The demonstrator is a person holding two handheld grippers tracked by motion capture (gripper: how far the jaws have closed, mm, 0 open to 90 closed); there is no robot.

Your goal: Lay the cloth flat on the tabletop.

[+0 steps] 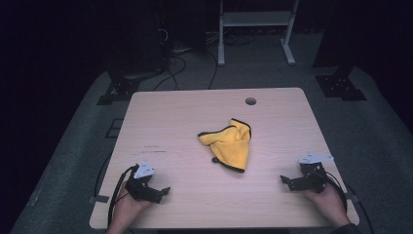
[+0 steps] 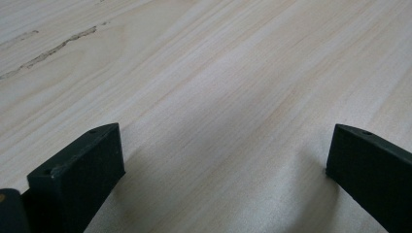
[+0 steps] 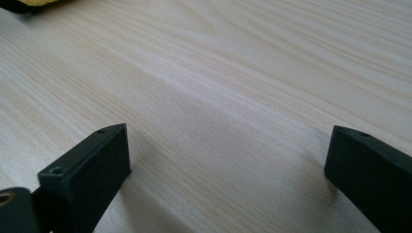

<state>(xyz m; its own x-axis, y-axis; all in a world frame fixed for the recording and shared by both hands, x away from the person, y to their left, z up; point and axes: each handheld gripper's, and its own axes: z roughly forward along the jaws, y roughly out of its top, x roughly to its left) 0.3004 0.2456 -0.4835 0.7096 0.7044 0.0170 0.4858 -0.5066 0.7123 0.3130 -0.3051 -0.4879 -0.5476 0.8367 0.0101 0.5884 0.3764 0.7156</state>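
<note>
A crumpled yellow cloth (image 1: pixel 230 143) with a dark hem lies near the middle of the light wooden table (image 1: pixel 170 122). A sliver of the cloth (image 3: pixel 34 3) shows at the top left of the right gripper view. My left gripper (image 1: pixel 163 192) rests on the table near the front left, jaws wide apart over bare wood (image 2: pixel 223 141). At the front right, my right gripper (image 1: pixel 285 181) also rests low on the table (image 3: pixel 228 141), open with nothing between its jaws. Both point inward, well short of the cloth.
A round cable hole (image 1: pixel 250 101) sits near the table's far edge. Faint dark marks (image 1: pixel 153 151) streak the wood left of the cloth. Beyond the table, a white frame (image 1: pixel 255 29) and black stands (image 1: pixel 341 85) rest on grey carpet.
</note>
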